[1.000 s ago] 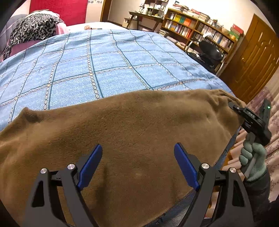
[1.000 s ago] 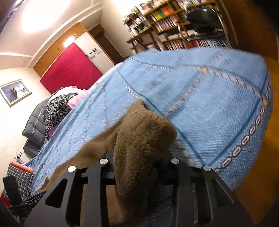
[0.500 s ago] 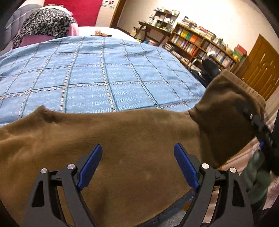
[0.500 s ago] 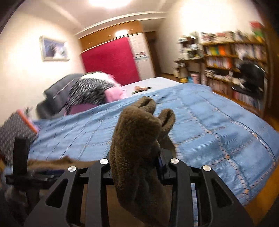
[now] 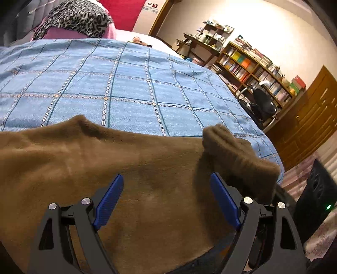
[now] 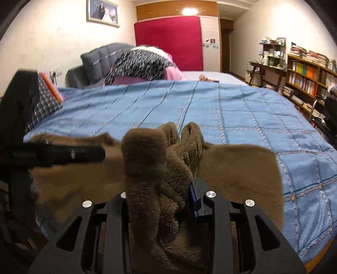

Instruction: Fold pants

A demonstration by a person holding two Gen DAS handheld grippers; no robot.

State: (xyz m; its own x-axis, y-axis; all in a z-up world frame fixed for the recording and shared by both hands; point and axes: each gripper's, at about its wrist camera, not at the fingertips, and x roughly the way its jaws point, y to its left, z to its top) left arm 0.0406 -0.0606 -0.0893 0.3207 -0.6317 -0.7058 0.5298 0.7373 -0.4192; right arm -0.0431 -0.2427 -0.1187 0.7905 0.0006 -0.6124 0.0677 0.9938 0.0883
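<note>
The right gripper (image 6: 160,202) was clamped on a bunched end of the brown pants (image 5: 147,179), lifted over the rest lying on the blue bedspread (image 5: 137,88). The left gripper (image 5: 166,200) hovered wide open, empty. Mid-fold, seemingly; next, lay that end down squarely.

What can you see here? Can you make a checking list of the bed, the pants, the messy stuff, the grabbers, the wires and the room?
Surface: bed under a blue checked cover.
Job's things: brown fleece pants lie spread at the near edge; one end is lifted and bunched.
Clutter: leopard-print cloth and pink bedding at the headboard; checked bag at the bedside.
Grippers: left gripper open, jaws wide over the pants; right gripper shut on the bunched end.
Cables: nothing seen.
Surroundings: bookshelf, chair, red panel, framed picture.
</note>
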